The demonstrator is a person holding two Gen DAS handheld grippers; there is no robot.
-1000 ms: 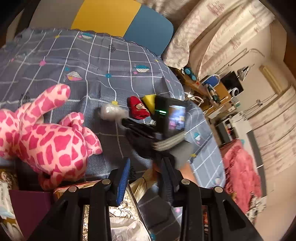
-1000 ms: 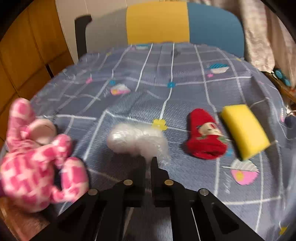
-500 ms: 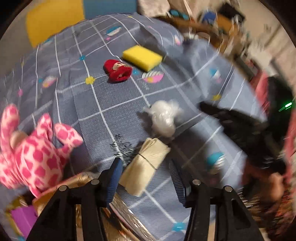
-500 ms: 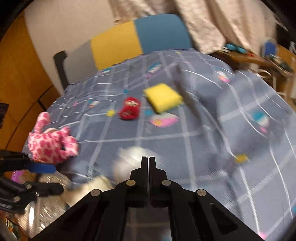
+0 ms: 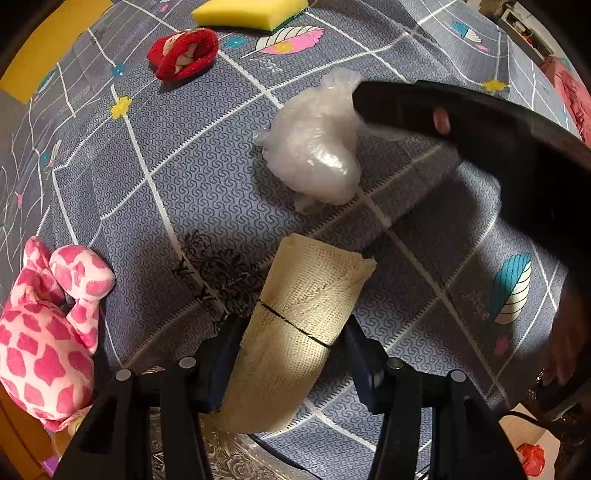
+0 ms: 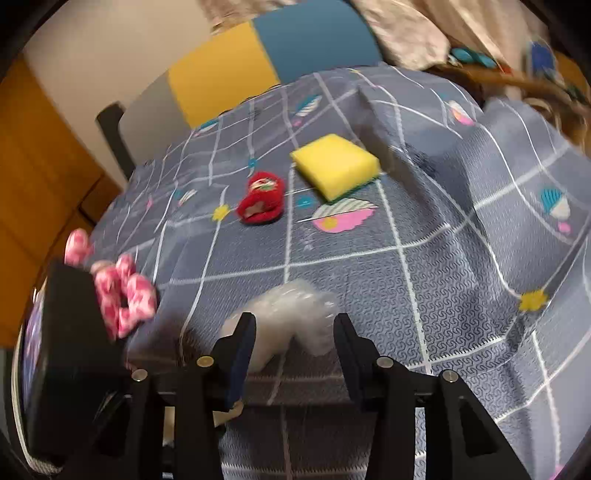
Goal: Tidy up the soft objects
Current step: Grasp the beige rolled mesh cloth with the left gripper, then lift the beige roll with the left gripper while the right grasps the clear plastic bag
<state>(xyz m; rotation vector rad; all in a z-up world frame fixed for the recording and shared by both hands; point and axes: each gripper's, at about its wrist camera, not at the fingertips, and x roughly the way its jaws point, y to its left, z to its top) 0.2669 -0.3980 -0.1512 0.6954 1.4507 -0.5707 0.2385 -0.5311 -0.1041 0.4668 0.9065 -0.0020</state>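
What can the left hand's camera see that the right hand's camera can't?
Only the left wrist view shows the cream cloth roll lying between the open left gripper, and a silver tray under it. Only the right wrist view shows the yellow and blue chair and the wooden cupboard. Both show the plastic bag bundle, red sock, yellow sponge and pink plush toy.

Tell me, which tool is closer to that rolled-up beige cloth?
The left. The left tool straddles the beige cloth roll, open around its lower part. The right tool sits apart, open around the clear plastic bag, which lies beyond the roll.
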